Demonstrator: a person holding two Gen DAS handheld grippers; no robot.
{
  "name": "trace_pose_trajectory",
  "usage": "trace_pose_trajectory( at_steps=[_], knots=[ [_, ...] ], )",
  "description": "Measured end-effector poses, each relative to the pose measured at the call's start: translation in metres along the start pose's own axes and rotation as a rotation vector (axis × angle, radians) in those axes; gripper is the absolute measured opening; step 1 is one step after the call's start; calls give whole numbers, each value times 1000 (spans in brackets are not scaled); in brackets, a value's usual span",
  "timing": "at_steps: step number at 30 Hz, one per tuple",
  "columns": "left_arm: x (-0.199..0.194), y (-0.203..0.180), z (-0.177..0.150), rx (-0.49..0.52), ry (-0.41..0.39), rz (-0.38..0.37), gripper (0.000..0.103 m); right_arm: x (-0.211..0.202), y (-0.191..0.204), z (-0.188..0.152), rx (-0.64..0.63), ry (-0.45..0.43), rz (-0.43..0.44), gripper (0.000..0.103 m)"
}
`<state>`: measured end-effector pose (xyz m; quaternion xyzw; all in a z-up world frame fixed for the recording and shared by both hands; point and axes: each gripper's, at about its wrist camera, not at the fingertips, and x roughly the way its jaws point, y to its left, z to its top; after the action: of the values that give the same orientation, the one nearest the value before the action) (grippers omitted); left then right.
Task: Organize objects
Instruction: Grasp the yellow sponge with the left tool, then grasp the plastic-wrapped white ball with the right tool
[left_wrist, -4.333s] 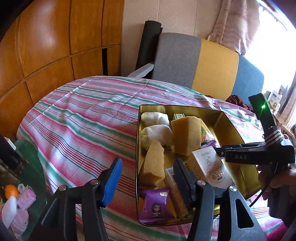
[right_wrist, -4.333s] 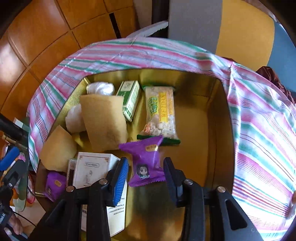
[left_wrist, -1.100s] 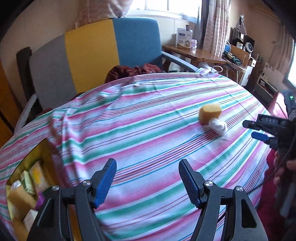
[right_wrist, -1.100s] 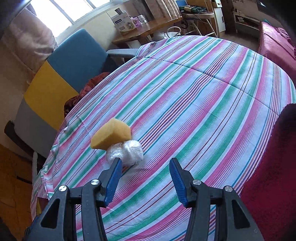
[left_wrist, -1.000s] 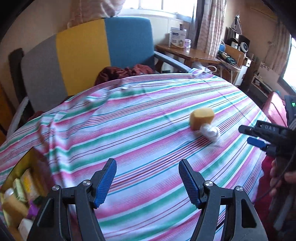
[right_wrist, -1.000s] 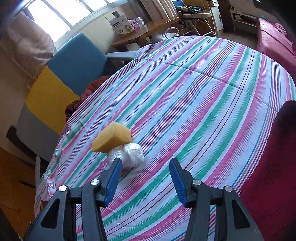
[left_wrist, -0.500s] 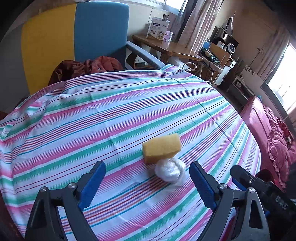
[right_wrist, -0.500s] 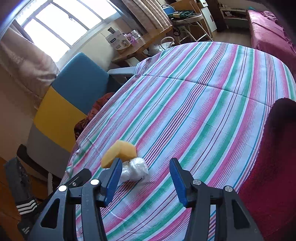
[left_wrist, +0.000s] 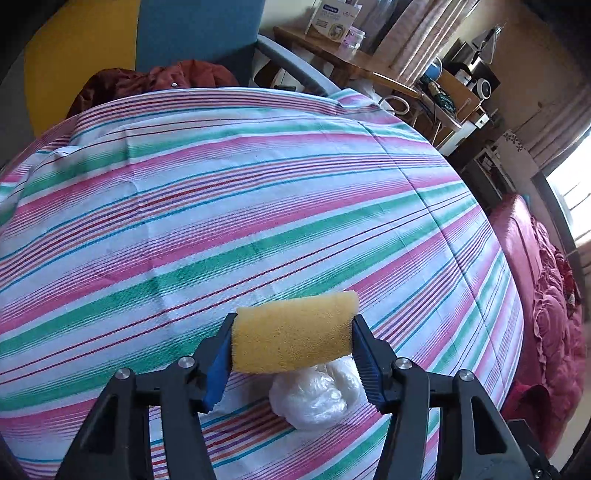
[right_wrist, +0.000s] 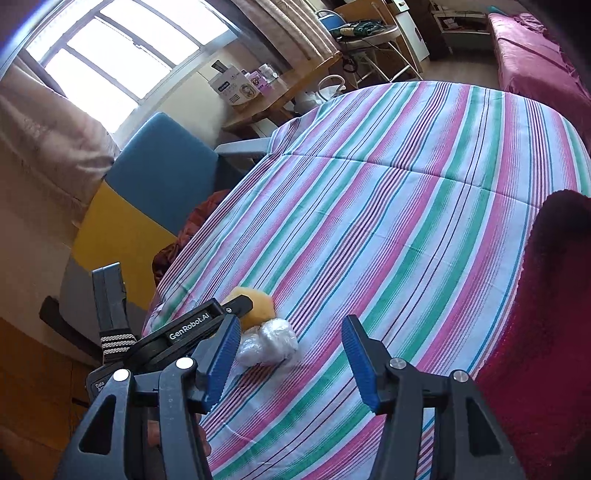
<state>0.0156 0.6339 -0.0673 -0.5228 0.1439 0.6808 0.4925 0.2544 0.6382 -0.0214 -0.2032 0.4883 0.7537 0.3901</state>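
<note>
Your left gripper (left_wrist: 291, 338), spread wide half a second ago, is now clamping the yellow sponge (left_wrist: 293, 332) by its ends, just above the plastic wad (left_wrist: 314, 395); probably lifting next. Your right gripper (right_wrist: 291, 356) is hovering unclenched beside that wad.

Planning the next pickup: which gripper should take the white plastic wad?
Right. The right gripper is open and empty with the plastic wad just ahead, while the left gripper is shut on the yellow sponge.
</note>
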Motion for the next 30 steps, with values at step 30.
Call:
trace_pose_trajectory(
  at_steps=[30],
  knots=[
    [-164,127,-197,-25,-159,206,58,77,60,-10,-217,245,-172,62]
  ],
)
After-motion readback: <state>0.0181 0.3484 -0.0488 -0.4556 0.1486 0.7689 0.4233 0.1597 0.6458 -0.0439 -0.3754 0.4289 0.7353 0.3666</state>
